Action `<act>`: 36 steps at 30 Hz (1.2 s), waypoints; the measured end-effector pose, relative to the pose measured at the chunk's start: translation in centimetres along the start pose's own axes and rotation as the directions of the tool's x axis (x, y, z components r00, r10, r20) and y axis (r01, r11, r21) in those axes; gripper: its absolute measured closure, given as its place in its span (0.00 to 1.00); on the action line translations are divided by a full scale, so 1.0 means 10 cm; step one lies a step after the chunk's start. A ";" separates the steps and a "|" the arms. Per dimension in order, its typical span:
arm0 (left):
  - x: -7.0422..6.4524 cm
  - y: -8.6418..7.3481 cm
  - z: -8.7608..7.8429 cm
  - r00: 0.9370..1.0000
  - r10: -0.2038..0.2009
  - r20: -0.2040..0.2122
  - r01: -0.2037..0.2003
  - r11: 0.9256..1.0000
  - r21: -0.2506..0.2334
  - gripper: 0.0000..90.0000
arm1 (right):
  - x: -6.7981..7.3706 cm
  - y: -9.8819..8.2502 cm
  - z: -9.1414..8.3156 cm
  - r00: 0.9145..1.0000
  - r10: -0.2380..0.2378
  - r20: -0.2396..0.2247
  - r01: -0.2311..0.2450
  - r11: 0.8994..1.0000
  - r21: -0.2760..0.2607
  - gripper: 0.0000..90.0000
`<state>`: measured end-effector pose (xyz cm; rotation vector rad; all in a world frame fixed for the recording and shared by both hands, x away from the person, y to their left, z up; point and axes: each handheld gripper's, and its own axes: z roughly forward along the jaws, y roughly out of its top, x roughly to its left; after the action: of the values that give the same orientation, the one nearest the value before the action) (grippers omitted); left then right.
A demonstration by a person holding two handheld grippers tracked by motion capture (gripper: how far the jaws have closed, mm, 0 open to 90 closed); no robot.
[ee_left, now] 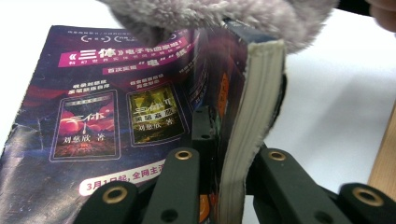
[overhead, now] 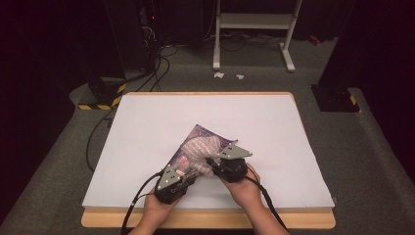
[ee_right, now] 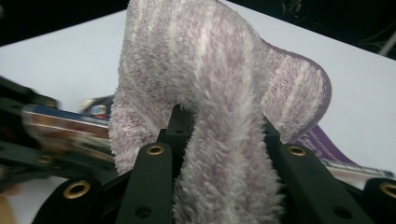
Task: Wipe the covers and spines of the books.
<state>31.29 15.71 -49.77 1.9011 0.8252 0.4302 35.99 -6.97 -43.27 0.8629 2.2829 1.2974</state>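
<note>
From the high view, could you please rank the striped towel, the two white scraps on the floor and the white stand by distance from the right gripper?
1. Striped towel: clamped in the right gripper, draped over the book.
2. White scraps: on the grey floor just beyond the table's far edge.
3. White stand: farthest, at the back, behind the scraps.
</note>
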 end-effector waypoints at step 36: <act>-0.03 0.00 0.02 1.000 0.016 -0.008 -0.016 1.000 0.012 0.92 | -0.66 -0.29 0.15 0.977 0.161 0.137 -0.166 0.986 0.028 0.76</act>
<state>31.18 15.31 -49.90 1.9188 0.8203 0.4439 40.83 -11.61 -46.39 1.1376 2.1772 1.2241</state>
